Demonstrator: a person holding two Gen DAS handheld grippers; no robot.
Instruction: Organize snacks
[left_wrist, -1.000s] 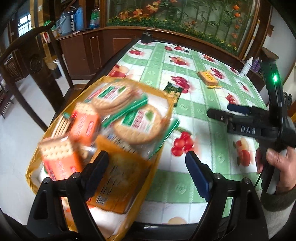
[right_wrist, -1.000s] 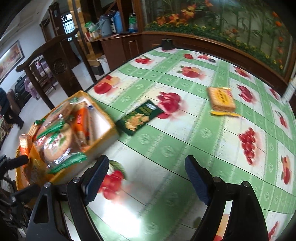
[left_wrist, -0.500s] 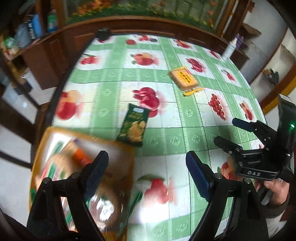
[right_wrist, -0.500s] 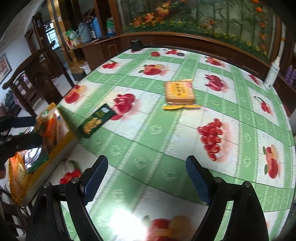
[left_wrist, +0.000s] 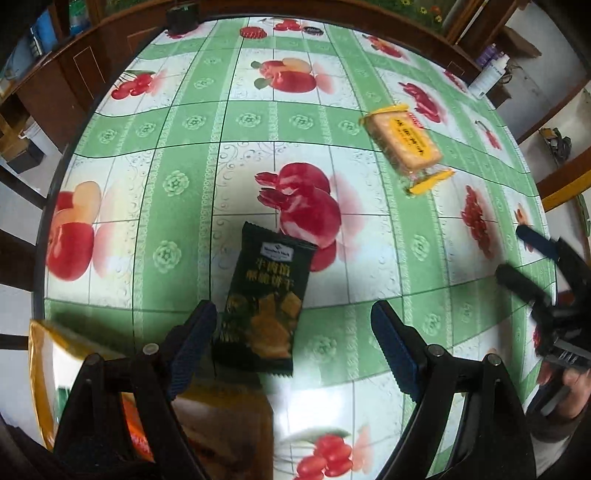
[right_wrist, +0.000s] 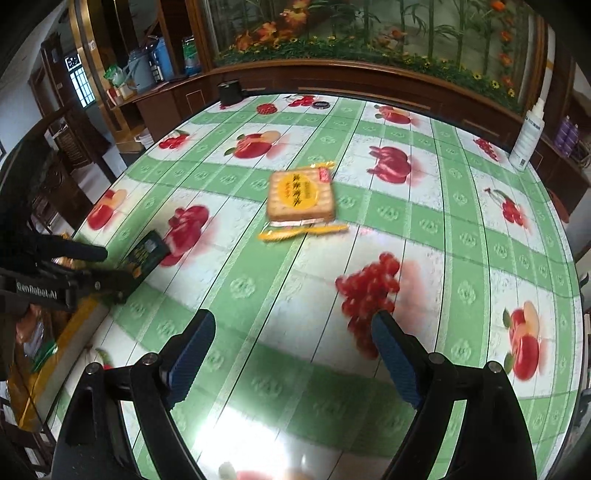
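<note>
The left claw stands wide open and empty over the tabletop, its blue pads spread to either side of the dark green snack packet, which lies flat on the fruit-patterned cloth with its near end between the fingers and closer to the left one. That wide spread looks chosen to take the packet across its width; the packet is thin and slack, so I judge the claw needs to come lower and close on it before it will lift. Just behind and below this claw, at its left, sits the yellow basket, with an orange wrapper showing inside, so the packet has only a short trip to join the others. The right claw is also open and carries nothing; it hangs above a bare stretch of cloth, pointed toward the yellow-wrapped biscuit pack, which lies well ahead of it, apart from everything else, with a loose flap of wrapper trailing on the near side. My guess is that each hand has taken the snack nearest it, so the two do not cross. A white spray bottle stands far off to the right of this claw, at the tabletop's edge, out of the way of both reaches.
</note>
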